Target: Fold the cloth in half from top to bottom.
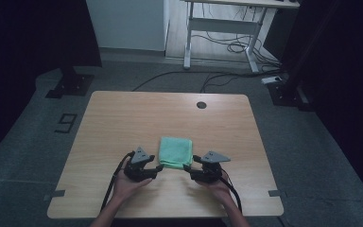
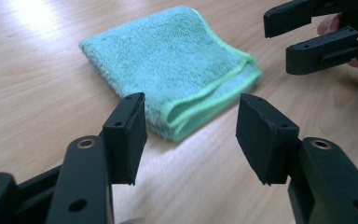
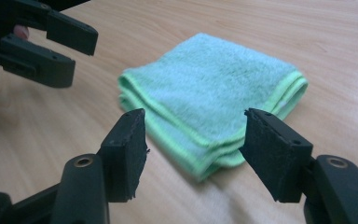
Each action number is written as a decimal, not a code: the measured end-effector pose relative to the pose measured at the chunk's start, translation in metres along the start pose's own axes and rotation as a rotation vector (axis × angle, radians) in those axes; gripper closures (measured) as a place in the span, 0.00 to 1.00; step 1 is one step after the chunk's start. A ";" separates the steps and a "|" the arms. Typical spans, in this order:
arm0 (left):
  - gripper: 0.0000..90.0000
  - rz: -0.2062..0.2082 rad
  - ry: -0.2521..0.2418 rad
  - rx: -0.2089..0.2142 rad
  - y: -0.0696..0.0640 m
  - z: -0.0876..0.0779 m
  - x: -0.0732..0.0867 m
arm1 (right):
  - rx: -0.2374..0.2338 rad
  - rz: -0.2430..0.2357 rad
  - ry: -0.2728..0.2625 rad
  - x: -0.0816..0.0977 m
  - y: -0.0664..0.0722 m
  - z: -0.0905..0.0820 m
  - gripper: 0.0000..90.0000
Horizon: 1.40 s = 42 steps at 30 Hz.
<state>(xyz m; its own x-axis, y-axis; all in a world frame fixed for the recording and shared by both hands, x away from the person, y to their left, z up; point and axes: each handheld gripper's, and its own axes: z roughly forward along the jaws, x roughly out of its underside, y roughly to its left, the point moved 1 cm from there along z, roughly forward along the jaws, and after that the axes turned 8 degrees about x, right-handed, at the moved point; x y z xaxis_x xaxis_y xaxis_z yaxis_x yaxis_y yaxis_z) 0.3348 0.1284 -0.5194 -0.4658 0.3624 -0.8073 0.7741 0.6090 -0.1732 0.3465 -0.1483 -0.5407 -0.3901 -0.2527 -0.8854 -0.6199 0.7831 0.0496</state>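
Grippers first: the left gripper [image 2: 191,135] has its jaws spread wide with nothing between the pads, just bare table [image 1: 123,118] and the near corner of the cloth [image 2: 168,65] beyond them. Same deal with the right gripper [image 3: 193,154], jaws well apart, gripping nothing, the cloth's folded corner sitting just past its tips. Neither one touches the fabric as far as I can tell.

From the high view, the left gripper [image 1: 159,167] and right gripper [image 1: 186,167] sit at the two near corners of the cloth [image 1: 175,151], tips aimed inward at each other, each held in a hand [image 1: 127,185].

That cloth is a green towel folded into a flat, nearly square pad, lying toward the near middle of the table. Its slightly longer side runs away from the person, with the stacked, lighter-trimmed edges facing the grippers.
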 end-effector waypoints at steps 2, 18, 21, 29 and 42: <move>0.47 -0.001 -0.003 0.002 -0.001 -0.005 0.003 | 0.001 0.005 -0.001 0.004 0.001 -0.005 0.43; 0.46 -0.037 0.030 0.016 -0.017 -0.024 0.045 | -0.007 -0.008 0.064 0.039 0.012 -0.049 0.41; 0.46 -0.045 0.034 0.022 -0.020 -0.025 0.051 | -0.001 -0.009 0.077 0.043 0.014 -0.052 0.41; 0.46 -0.041 0.048 0.014 -0.024 -0.026 0.060 | -0.012 -0.005 0.097 0.050 0.018 -0.060 0.40; 0.46 -0.040 0.040 0.004 -0.023 -0.027 0.059 | -0.011 0.000 0.086 0.051 0.017 -0.063 0.40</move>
<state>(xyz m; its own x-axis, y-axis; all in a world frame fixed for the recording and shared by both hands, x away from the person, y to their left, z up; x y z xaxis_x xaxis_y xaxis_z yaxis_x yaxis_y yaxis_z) 0.2775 0.1549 -0.5474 -0.5129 0.3658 -0.7766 0.7562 0.6207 -0.2071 0.2728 -0.1842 -0.5560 -0.4471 -0.3013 -0.8422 -0.6269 0.7771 0.0548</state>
